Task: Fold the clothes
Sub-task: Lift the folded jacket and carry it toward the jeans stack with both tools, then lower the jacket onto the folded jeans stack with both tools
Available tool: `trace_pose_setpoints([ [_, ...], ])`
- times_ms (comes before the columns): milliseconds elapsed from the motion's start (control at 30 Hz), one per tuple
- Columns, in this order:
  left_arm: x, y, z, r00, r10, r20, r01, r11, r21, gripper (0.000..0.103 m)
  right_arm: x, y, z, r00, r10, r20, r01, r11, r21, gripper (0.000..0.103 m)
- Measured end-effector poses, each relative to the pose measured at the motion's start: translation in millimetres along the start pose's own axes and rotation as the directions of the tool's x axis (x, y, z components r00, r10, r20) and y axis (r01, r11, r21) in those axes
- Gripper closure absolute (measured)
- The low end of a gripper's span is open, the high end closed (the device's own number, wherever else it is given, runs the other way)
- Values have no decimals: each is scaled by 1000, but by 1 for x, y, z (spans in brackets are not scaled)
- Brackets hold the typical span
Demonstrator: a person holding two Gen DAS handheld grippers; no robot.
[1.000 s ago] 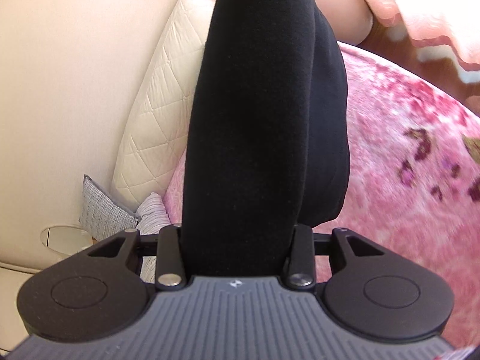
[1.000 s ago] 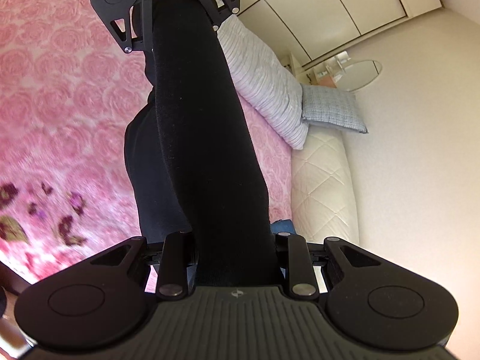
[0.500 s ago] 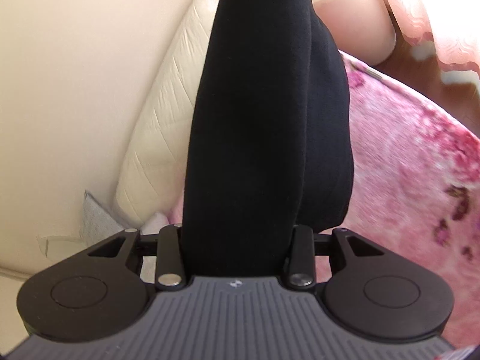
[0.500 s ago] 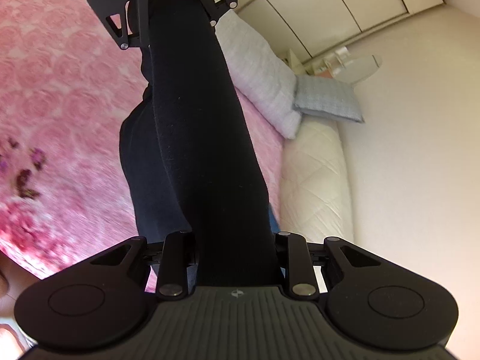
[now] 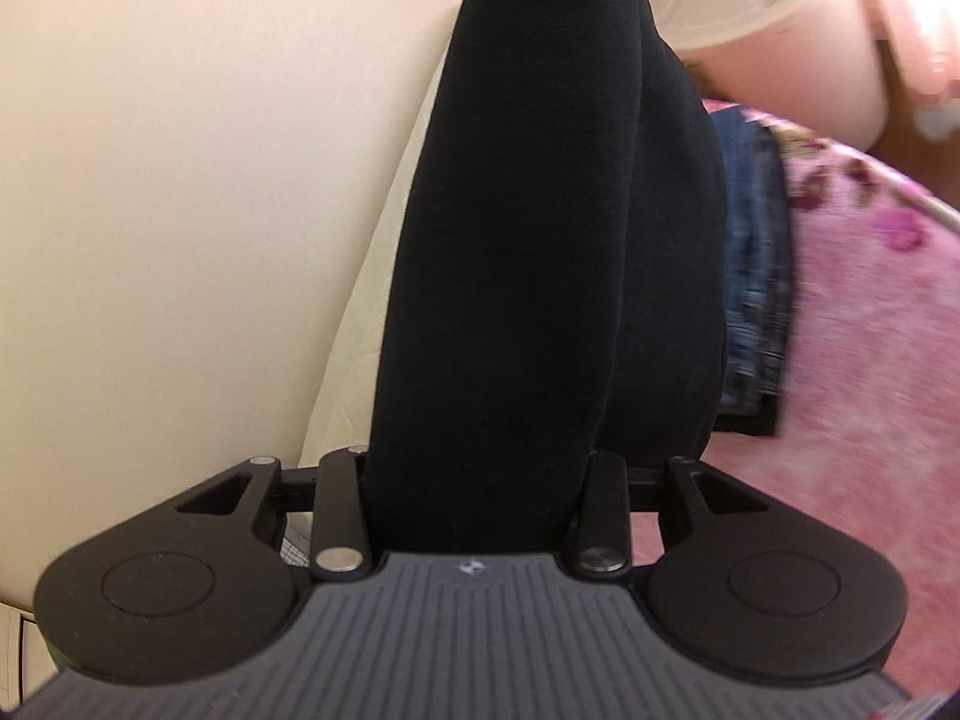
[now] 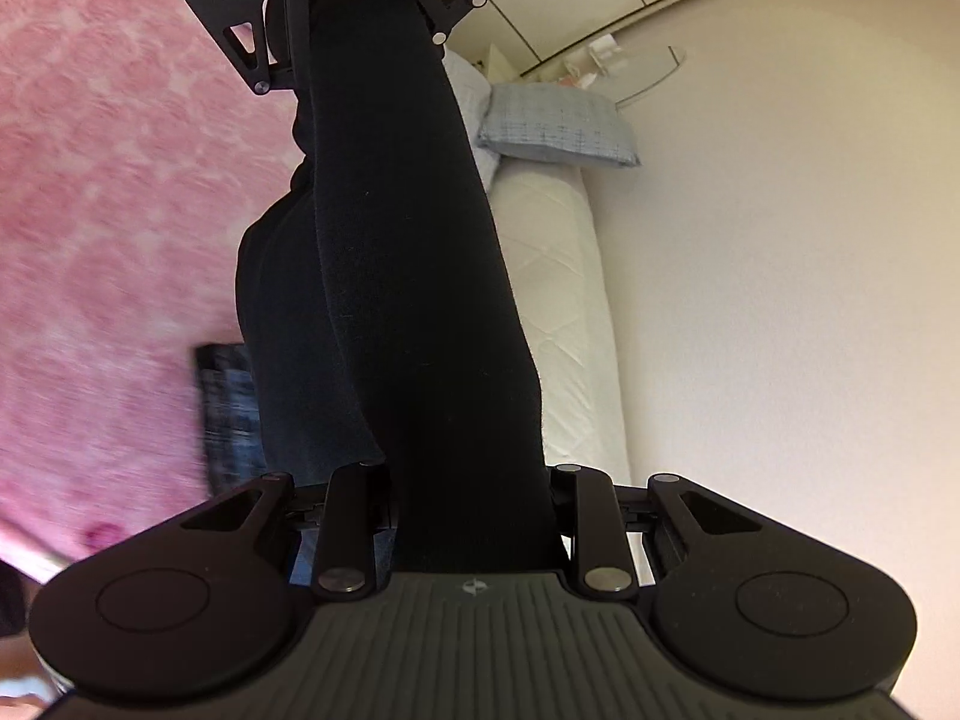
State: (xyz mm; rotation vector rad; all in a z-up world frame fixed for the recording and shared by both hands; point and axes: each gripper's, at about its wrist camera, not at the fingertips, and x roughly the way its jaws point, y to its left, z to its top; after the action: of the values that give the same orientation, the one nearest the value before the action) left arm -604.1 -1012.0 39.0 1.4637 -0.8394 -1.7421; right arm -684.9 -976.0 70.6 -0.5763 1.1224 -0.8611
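A long black garment (image 5: 540, 240) hangs stretched between my two grippers above the pink rose-patterned bedspread (image 5: 870, 372). My left gripper (image 5: 480, 480) is shut on one end of it; the cloth fills the gap and hides the pads. In the right wrist view the same black garment (image 6: 408, 300) runs from my right gripper (image 6: 474, 498), shut on the near end, up to the left gripper (image 6: 360, 42) at the top. A slack part of the cloth sags to one side between them.
A folded stack of blue denim and dark clothes (image 5: 753, 276) lies on the bed below the garment, also seen as the folded stack (image 6: 231, 408). A white quilted headboard (image 6: 558, 300), a grey checked pillow (image 6: 558, 126), a cream wall and a pale tub (image 5: 780, 30) border the bed.
Both grippers have carried the black garment sideways over the bed toward the headboard and wall. The folded denim stack has come into view beneath it. The grips have not changed.
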Motion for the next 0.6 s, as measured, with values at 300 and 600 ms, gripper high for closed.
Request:
trace_pose_setpoints([
  [300,137,40,50,983,138,-119,-149,984,-94,69,130,-90,-62,993,-64,104,70,996,-52,77],
  [600,235,-151,51,978,-141,-152,136,990,-46,63,218,49,-165,985,169,-25,-170,984,-56,73],
])
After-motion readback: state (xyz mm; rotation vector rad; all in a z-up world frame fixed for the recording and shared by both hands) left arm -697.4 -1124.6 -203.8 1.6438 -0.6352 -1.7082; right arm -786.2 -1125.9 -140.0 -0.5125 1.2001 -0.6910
